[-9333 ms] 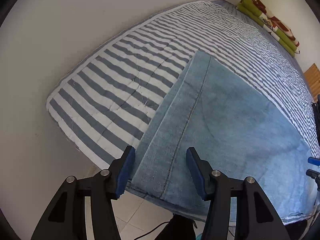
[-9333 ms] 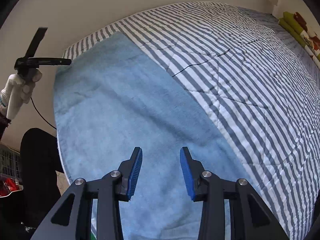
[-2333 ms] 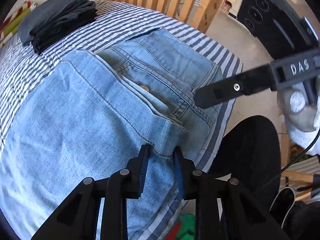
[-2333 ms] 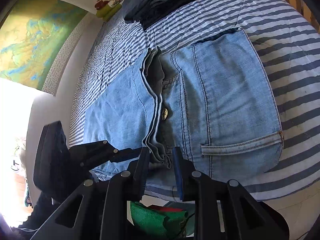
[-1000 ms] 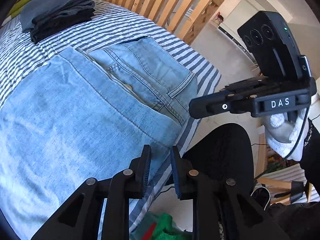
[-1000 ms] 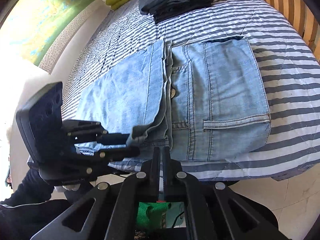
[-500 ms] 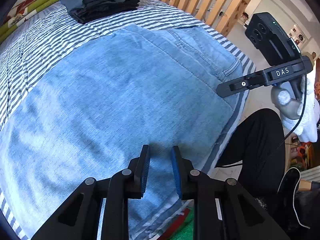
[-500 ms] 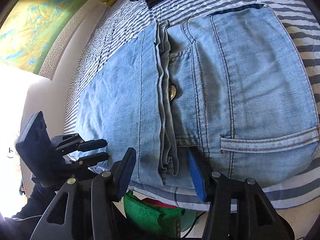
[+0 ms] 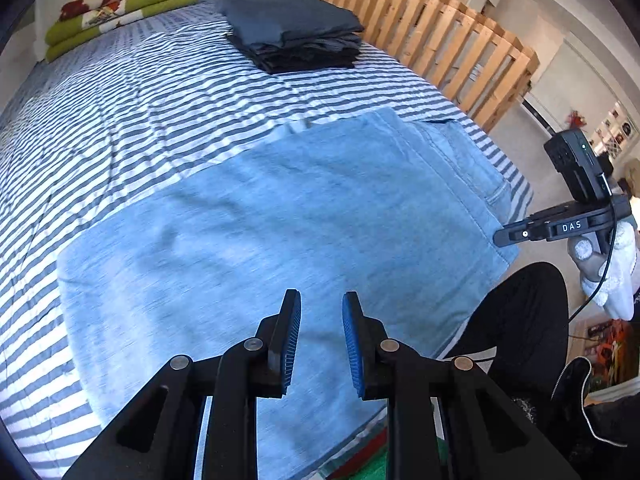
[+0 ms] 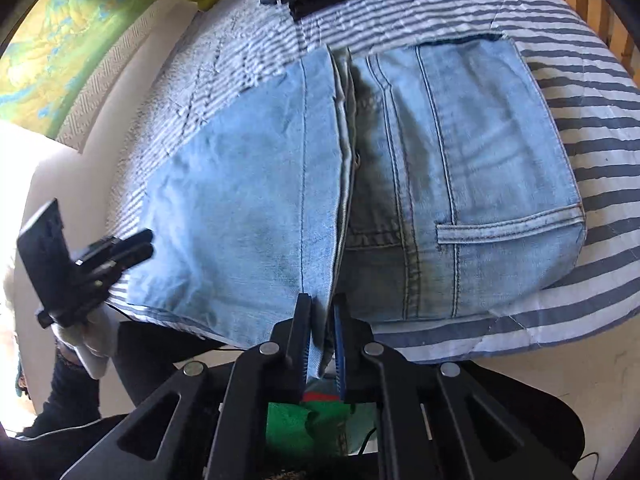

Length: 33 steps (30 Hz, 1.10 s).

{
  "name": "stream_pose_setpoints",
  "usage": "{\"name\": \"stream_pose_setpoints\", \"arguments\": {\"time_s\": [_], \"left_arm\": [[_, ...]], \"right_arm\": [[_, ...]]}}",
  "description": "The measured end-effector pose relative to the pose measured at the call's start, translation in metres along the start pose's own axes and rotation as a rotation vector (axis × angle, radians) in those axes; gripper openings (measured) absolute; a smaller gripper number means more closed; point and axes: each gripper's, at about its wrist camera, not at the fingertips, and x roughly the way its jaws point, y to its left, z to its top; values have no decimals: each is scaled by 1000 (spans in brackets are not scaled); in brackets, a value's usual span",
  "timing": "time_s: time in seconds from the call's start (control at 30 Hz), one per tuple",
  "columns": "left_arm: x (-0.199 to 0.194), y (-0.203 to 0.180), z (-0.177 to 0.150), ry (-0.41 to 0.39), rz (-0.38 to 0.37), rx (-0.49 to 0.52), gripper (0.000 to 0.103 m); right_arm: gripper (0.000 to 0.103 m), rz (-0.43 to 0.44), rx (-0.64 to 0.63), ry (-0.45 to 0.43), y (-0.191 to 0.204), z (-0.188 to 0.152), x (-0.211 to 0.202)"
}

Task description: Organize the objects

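item: jeans (image 10: 400, 184), light blue, folded over once, lying flat at the near edge of the bed (image 9: 160, 92). our right tool (image 10: 322, 336) pinches the near folded edge of the jeans; our left tool (image 9: 318, 340) hangs spread above the denim, holding nothing. far on the bed: a dark folded stack of clothes (image 9: 296, 32), apparently finished, and folded blankets (image 9: 120, 8) by the wall. we judge the job partway: the jeans need further folds and stacking.
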Motion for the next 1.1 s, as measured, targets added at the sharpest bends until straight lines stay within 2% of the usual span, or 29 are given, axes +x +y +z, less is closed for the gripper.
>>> {"name": "stream_pose_setpoints", "arguments": {"time_s": [0.07, 0.17, 0.23, 0.27, 0.33, 0.43, 0.53, 0.63, 0.77, 0.87, 0.9, 0.97, 1.0, 1.1], "left_arm": [[-18, 24, -11, -18, 27, -44, 23], [-42, 58, -30, -38, 62, -124, 23], [-49, 75, -40, -34, 81, -165, 23], [-50, 80, -45, -30, 90, -176, 23], [-53, 86, -51, -24, 99, -189, 23], [-54, 85, -56, -21, 94, -188, 23], [-50, 80, -54, -15, 99, -175, 23], [-37, 80, -51, 11, 112, -170, 23], [-22, 86, -48, 37, 103, -186, 23], [-14, 89, -46, 52, 109, -179, 23], [-12, 90, -45, 55, 110, -181, 23], [-10, 92, -45, 56, 112, -187, 23], [-10, 93, -46, 57, 112, -186, 23], [-12, 97, -48, 55, 122, -188, 23]], "right_arm": [[14, -46, -12, 8, 4, 5, 3], [17, -53, -45, -51, 11, 21, -16], [40, -56, -61, -135, 15, 39, -33], [44, -59, -69, -173, 15, 51, -37], [44, -37, -41, -216, 10, 82, -35], [44, -12, -12, -203, 1, 126, -12], [44, -1, 15, -142, -12, 151, 16], [47, 28, 19, -97, -21, 159, 37], [47, 156, 61, -84, -30, 161, 41], [47, 169, 29, -94, -25, 158, 40], [44, 169, 25, -101, -24, 159, 41], [29, 138, 43, -106, -24, 162, 46], [12, 122, 52, -104, -24, 162, 49], [7, 96, 49, -139, -16, 155, 40]]}}
